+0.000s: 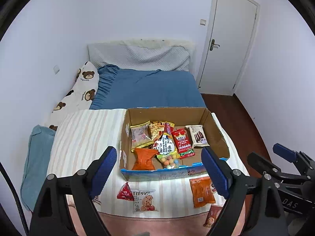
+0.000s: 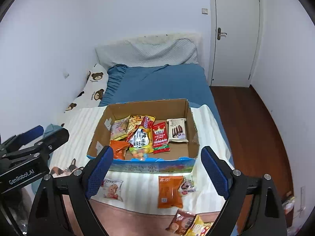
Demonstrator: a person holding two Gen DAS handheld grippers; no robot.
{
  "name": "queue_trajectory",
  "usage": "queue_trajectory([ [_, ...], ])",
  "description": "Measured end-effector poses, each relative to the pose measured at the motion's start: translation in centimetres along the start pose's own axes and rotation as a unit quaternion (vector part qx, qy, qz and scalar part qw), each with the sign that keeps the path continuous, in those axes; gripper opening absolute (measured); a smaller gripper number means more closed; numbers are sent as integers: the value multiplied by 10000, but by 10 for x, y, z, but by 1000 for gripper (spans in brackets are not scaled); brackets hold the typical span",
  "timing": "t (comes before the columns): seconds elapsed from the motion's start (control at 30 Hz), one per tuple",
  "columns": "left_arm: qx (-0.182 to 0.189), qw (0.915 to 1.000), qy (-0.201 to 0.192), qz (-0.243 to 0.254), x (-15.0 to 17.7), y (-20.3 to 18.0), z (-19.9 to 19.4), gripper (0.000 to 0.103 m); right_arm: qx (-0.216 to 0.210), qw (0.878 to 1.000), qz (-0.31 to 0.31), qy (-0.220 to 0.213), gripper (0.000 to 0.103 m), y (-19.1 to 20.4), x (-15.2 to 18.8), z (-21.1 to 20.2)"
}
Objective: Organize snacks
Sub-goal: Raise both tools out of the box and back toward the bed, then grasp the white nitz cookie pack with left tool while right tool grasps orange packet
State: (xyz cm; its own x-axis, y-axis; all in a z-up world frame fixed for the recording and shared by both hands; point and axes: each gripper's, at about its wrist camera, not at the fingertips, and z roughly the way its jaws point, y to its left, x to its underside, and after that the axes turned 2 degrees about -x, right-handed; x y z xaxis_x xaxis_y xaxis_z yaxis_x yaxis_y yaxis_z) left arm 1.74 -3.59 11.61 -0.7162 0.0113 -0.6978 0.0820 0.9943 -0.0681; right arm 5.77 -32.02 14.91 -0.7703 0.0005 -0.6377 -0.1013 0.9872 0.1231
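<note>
Box sits on the bed's striped sheet, several snack packs inside. In front of the box lie an orange pack and a cookie pack. Left tongs and right tongs hang spread, holding nothing.

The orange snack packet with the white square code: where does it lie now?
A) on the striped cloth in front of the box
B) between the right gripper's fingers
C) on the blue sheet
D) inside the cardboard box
A: the orange snack packet lies flat on the striped cloth, in front of the cardboard box.
</note>
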Motion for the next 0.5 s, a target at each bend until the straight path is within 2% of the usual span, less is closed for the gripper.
queue_trajectory([
  [0.13,-119,9998,137,-42,9,5,11,88,41,9996,115,235,93,-8,13,15],
  [0.3,-295,9961,807,-197,41,17,55,88,166,9953,295,909,93,-25,44,67],
  [0.4,-372,9886,1438,-263,72,25,96,88,247,9890,405,1405,93,-36,69,111],
  [0.5,-376,9745,2186,-340,106,33,140,88,285,9804,493,1888,93,-44,92,154],
])
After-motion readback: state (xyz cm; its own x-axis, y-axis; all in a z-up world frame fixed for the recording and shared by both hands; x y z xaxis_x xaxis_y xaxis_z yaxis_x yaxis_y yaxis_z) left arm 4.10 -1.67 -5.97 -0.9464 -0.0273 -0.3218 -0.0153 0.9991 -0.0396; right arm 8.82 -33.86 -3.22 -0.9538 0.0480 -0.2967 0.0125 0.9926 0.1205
